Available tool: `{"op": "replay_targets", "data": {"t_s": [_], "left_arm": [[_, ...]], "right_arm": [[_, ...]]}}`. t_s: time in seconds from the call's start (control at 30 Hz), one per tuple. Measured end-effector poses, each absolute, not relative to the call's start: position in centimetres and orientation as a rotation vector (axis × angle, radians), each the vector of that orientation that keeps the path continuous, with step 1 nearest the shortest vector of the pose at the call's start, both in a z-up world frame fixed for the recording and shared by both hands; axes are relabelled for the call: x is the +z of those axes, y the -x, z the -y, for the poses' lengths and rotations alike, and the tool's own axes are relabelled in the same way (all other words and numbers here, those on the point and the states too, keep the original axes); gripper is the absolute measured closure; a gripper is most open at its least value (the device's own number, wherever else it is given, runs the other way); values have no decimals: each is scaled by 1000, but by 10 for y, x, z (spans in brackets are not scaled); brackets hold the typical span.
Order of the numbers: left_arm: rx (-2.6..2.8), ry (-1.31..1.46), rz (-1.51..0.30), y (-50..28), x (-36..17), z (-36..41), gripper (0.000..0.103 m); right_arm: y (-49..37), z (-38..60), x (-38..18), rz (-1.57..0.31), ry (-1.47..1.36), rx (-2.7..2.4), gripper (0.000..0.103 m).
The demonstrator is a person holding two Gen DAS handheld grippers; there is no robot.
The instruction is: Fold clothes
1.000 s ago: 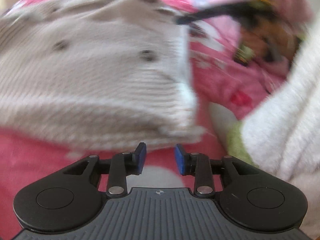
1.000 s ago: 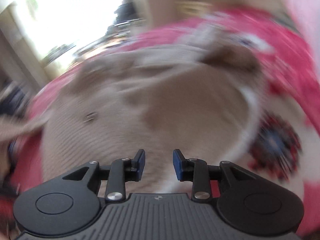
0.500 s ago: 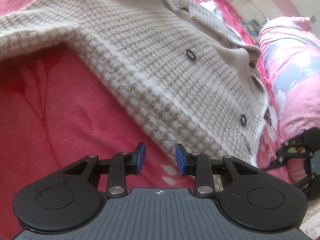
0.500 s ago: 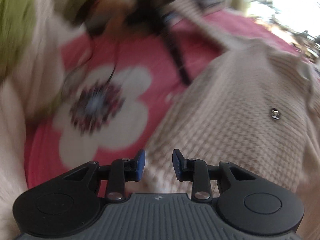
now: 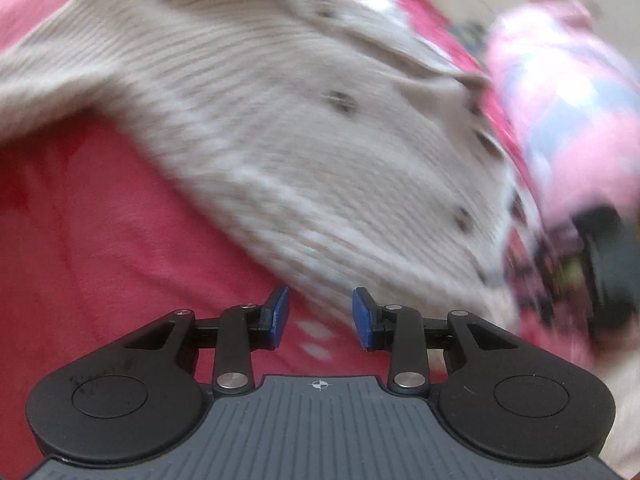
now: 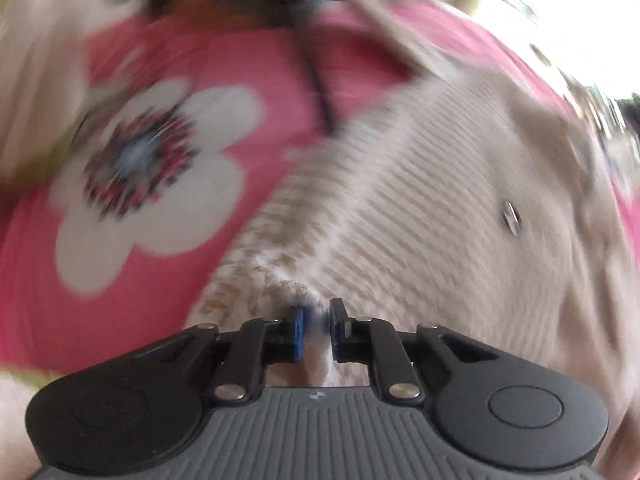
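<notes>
A beige houndstooth knit cardigan (image 5: 320,128) with dark buttons lies spread on a red-pink blanket (image 5: 100,240). My left gripper (image 5: 319,316) hovers open just short of the cardigan's lower hem, with nothing between its blue pads. In the right wrist view the same cardigan (image 6: 460,232) fills the right half. My right gripper (image 6: 317,326) is shut on a bunched corner of its hem, with fabric pinched between the pads. Both views are motion-blurred.
The blanket has a large white flower print (image 6: 152,176). A pink patterned quilt (image 5: 568,92) lies at the right of the left wrist view, with a dark object (image 5: 608,264) below it. Blurred white fluffy fabric (image 6: 32,60) lies at far left in the right wrist view.
My right gripper has shut on the cardigan's hem corner; half a second ago it was open above it. The left gripper stays open and has drifted slightly nearer the hem.
</notes>
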State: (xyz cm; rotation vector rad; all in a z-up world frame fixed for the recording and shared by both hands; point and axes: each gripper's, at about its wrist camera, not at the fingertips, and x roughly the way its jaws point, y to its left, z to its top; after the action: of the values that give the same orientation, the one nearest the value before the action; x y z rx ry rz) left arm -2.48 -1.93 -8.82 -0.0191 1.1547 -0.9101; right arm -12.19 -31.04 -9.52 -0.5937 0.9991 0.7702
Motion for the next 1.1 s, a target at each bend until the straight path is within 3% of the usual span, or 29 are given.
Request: {"op": "replay_targets", "data": {"t_s": [0.13,0.47,0.63,1.1], "left_arm": [[-1091,-192,-1062,66,-78,55,61],[-1046,-251,-1064,69,-93,74,61],[-1021,-229,-1069,63,-91,72,61],[-983,-232,-1093,64,-96,58,61]], "right_arm": [[108,341,-103,-1060,384,604,92],[116,417,-86,-1143,-157,539,80],[129,408,-103,-1198,-290,669,61],[127,418,-151,-1089,-661,560,57]]}}
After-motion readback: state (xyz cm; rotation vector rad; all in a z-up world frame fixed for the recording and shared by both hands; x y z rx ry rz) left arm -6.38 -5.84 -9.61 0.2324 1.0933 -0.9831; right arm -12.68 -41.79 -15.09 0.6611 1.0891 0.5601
